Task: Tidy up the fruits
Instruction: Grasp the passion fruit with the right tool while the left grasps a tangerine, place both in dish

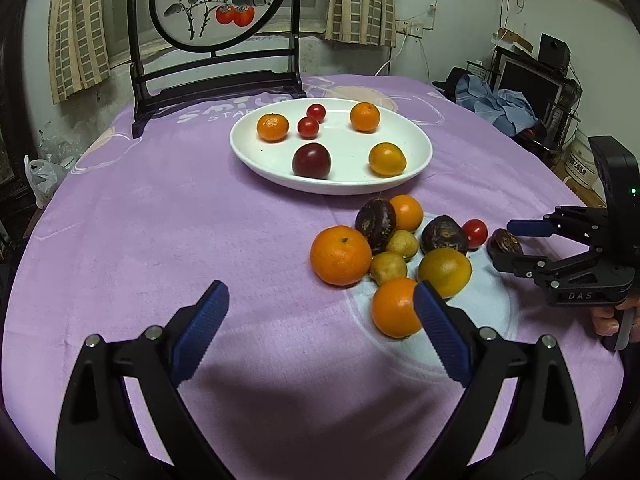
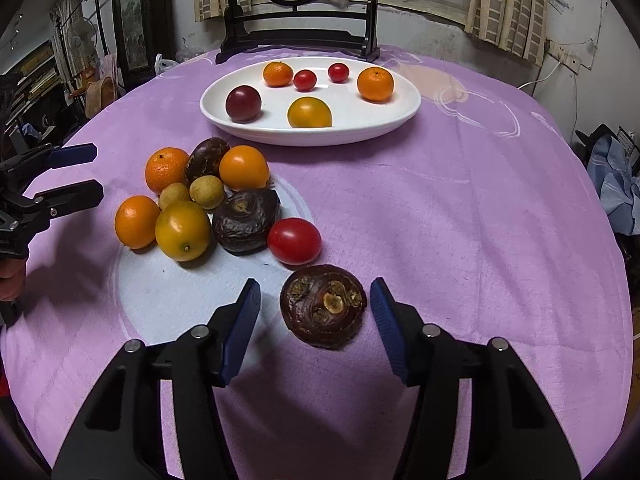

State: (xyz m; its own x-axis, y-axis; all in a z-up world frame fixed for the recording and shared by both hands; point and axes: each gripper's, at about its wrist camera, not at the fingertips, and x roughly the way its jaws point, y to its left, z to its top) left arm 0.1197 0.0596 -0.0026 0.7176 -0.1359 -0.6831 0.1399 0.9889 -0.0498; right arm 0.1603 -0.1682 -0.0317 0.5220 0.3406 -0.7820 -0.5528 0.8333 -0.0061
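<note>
A white oval plate (image 1: 420, 136) (image 2: 408, 96) at the table's far side holds several fruits: oranges, two cherry tomatoes and a dark plum (image 1: 311, 161). A pile of loose fruit lies on the purple cloth: oranges (image 1: 341, 255), small yellow-green fruits, dark wrinkled fruits (image 2: 245, 219) and a cherry tomato (image 2: 294, 241). My right gripper (image 2: 316, 312) is open, its jaws either side of a dark wrinkled fruit (image 2: 323, 306) lying on the cloth. My left gripper (image 1: 322, 308) is open and empty, just left of an orange (image 1: 394, 307).
A dark wooden stand with a round painted screen (image 1: 218, 0) stands behind the plate. The round table's purple cloth (image 1: 160, 220) runs to the edges on all sides. A chair with blue clothes (image 1: 500, 104) stands off the table.
</note>
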